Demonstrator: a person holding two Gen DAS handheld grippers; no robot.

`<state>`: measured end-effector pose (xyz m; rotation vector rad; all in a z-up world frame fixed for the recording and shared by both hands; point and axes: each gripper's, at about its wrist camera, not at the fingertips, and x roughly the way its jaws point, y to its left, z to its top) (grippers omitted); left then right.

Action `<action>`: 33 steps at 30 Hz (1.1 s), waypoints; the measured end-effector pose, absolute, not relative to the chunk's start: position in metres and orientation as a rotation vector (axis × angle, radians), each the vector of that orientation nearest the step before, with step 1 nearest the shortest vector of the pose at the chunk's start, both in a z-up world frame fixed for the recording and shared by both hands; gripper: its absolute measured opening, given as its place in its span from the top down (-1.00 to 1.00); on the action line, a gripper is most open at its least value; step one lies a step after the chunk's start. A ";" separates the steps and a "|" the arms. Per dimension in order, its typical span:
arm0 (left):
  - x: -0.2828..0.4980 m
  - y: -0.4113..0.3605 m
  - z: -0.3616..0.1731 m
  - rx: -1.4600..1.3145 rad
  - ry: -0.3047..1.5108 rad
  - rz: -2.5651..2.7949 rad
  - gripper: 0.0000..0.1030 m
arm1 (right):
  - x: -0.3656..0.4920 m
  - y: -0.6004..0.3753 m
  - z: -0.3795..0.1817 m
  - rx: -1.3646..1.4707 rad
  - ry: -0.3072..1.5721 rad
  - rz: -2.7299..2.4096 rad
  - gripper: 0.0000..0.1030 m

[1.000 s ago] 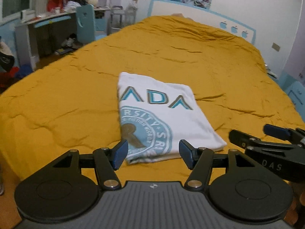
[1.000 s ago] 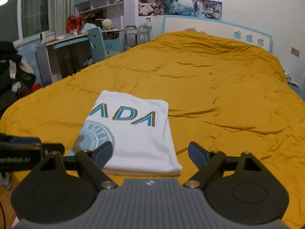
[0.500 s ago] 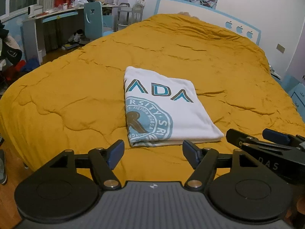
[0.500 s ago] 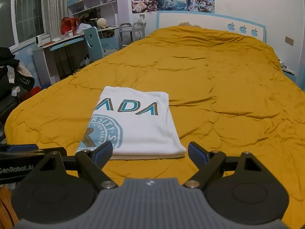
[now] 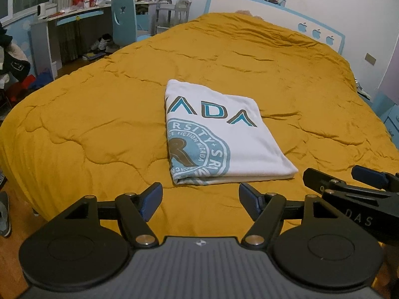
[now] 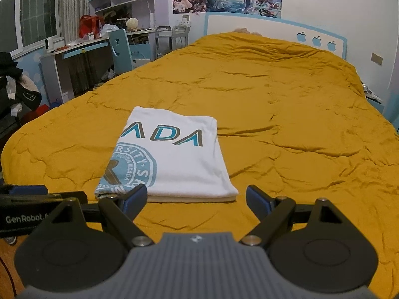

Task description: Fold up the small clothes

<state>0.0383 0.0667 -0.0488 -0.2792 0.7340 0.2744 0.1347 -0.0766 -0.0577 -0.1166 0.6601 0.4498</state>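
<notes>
My left gripper (image 5: 199,200) and my right gripper (image 6: 195,200) both hover over the near edge of the bed, jaws spread wide with nothing between them. Just beyond their blue fingertips (image 5: 150,199) the white T-shirt (image 5: 219,137) lies folded into a neat rectangle on the mustard quilt (image 5: 87,124), untouched. Farther off stand the headboard (image 6: 274,28), with 3 apple shapes, and a cluttered desk (image 5: 62,20).

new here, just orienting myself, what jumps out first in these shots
A white folded T-shirt with teal lettering and a round crest lies flat on a wide mustard-yellow bedspread. Both grippers, left and right, sit open and empty just short of its near edge.
</notes>
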 end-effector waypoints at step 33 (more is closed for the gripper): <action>0.044 0.061 -0.047 -0.271 0.745 0.269 -0.64 | 0.138 -0.076 -0.066 -0.112 0.696 0.421 -0.60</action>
